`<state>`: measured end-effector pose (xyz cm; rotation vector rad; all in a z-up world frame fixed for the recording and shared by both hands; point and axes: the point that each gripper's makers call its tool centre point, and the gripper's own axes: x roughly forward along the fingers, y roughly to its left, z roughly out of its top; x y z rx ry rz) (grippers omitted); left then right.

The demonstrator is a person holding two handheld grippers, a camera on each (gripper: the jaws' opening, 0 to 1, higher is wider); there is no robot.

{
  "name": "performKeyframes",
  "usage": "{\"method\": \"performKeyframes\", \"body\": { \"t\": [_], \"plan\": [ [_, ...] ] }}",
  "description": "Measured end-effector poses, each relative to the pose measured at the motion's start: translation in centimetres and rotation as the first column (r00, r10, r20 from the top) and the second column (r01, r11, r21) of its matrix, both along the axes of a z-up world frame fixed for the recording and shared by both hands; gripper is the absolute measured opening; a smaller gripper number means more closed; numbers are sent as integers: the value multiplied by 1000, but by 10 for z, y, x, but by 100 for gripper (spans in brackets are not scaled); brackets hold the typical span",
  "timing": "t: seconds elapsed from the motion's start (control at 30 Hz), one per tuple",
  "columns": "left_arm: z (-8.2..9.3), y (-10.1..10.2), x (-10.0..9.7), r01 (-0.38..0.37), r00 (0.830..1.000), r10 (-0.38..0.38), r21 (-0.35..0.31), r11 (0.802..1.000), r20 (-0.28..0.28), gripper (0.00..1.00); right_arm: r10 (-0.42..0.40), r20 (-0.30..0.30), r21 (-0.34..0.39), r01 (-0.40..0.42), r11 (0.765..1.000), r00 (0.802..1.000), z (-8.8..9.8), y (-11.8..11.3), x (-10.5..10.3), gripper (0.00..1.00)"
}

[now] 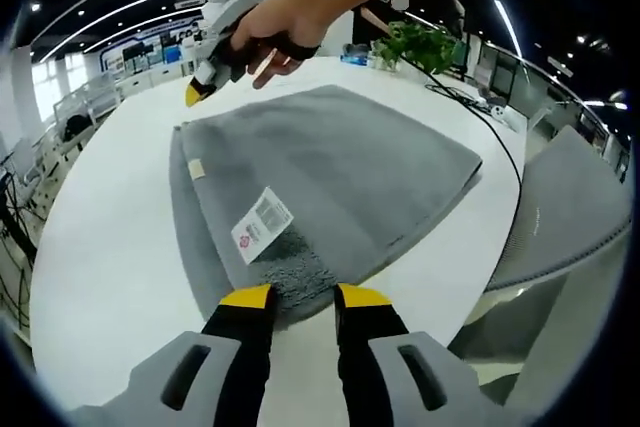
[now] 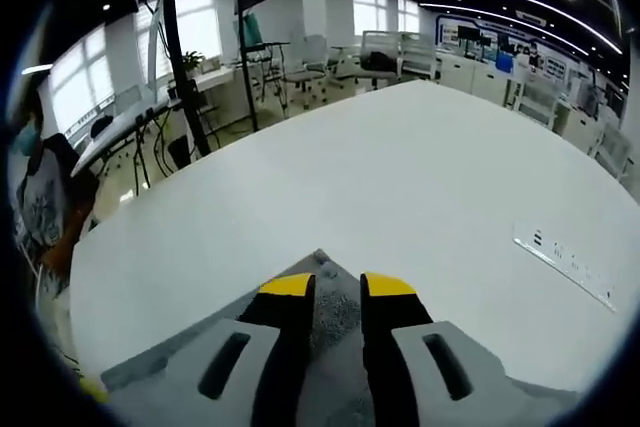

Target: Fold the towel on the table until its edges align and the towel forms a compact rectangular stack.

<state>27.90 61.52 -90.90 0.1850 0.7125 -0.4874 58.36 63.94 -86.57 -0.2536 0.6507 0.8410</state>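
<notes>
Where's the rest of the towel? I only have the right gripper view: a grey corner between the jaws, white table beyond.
Observer: In the left gripper view the towel lies folded over. The upper layer sits back from the lower one along one side, so the edges aren't aligned.
Operator: And the left gripper?
Observer: The left gripper is at the towel's near edge, jaws either side of it, next to a white label.
Operator: Anything close by?
Observer: A black cable runs across the table just off one side of the towel.
</notes>
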Motion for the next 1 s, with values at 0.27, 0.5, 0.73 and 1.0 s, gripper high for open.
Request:
{"method": "performKeyframes", "body": {
  "t": [0.27, 0.5, 0.73, 1.0],
  "plan": [
    [13, 0, 4, -9, 999, 8, 21, 1000, 42, 27, -6, 9, 1, 6, 1000, 1000, 9, -15, 9, 25],
    [25, 0, 9, -9, 998, 7, 29, 1000, 69, 27, 15, 20, 1, -15, 1000, 1000, 18, -17, 4, 30],
    [37, -2, 12, -15, 996, 13, 31, 999, 88, 32, 18, 42, 20, -19, 1000, 999, 38, -23, 4, 38],
    [50, -14, 12, -5, 994, 1, 32, 999, 108, 34, 15, 64, 36, -17, 999, 998, 60, -36, 6, 45]
  ]
}}
